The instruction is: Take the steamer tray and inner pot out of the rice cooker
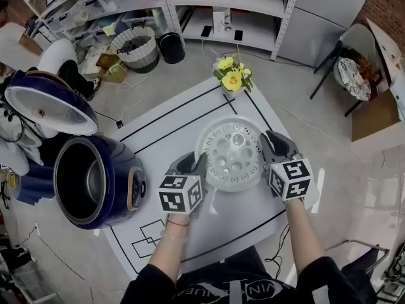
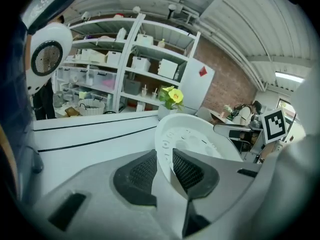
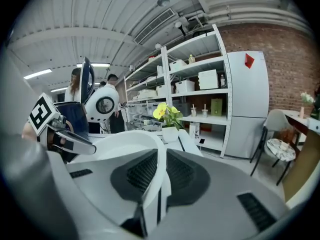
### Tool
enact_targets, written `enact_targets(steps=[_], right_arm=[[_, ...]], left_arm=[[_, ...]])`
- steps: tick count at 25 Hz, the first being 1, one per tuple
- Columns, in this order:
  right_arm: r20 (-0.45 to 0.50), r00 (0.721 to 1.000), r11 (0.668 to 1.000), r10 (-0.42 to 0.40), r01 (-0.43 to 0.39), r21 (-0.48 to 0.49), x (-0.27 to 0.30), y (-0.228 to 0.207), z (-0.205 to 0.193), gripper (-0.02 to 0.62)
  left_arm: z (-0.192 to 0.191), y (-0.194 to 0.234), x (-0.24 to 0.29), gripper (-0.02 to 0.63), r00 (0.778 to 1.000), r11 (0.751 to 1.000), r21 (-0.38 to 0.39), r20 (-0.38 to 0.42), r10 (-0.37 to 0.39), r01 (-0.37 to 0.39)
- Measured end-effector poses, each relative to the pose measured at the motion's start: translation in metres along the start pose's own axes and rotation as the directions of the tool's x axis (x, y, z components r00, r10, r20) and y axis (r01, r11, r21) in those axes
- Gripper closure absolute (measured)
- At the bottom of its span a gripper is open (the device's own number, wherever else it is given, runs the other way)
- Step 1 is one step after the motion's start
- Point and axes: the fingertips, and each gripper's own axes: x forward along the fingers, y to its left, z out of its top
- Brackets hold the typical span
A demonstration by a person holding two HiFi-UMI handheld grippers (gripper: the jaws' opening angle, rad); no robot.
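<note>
Gripping a white, round, perforated plastic steamer tray (image 1: 233,154) from both sides, the person has the left gripper (image 1: 195,165) clamped on its left rim & the right gripper (image 1: 271,149) clamped on its right rim, w/ the mesh pads pinching the thin edge. The tray is roughly level over the white table (image 1: 171,128) w/ black tape lines, near some yellow flowers (image 1: 232,78); can't tell if it touches the top. To its left stands the dark blue rice cooker (image 1: 123,192), lid (image 1: 47,106) up, w/ the metal inner pot (image 1: 88,182) inside.
</note>
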Motion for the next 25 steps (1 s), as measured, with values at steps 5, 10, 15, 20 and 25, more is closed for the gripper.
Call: enact_targets(steps=[5, 10, 15, 20, 25], right_arm=[[-0.040, 0.999, 1.000, -0.022, 0.022, 0.007, 0.016, -0.026, -0.015, 0.545], [-0.069, 0.997, 0.999, -0.034, 0.035, 0.012, 0.028, -0.051, -0.026, 0.545], [-0.082, 0.996, 0.999, -0.045, 0.047, 0.024, 0.035, -0.070, -0.030, 0.543], [-0.093, 0.995, 0.999, -0.041, 0.043, 0.023, 0.040, -0.076, -0.032, 0.541], [-0.095, 0.995, 0.999, -0.043, 0.044, 0.008, 0.043, -0.076, -0.032, 0.540]], left_arm=[[-0.001, -0.005, 0.032, 0.508, 0.999, 1.000, 0.018, -0.041, -0.006, 0.006], [0.003, -0.012, 0.056, 0.508, 0.998, 0.999, 0.048, -0.067, -0.012, 0.015], [0.013, -0.019, 0.074, 0.508, 0.997, 0.998, 0.065, -0.073, -0.017, 0.022], [0.014, -0.019, 0.082, 0.508, 0.997, 0.998, 0.067, -0.076, -0.008, 0.013], [0.013, -0.017, 0.084, 0.505, 0.997, 0.997, 0.073, -0.077, -0.001, 0.006]])
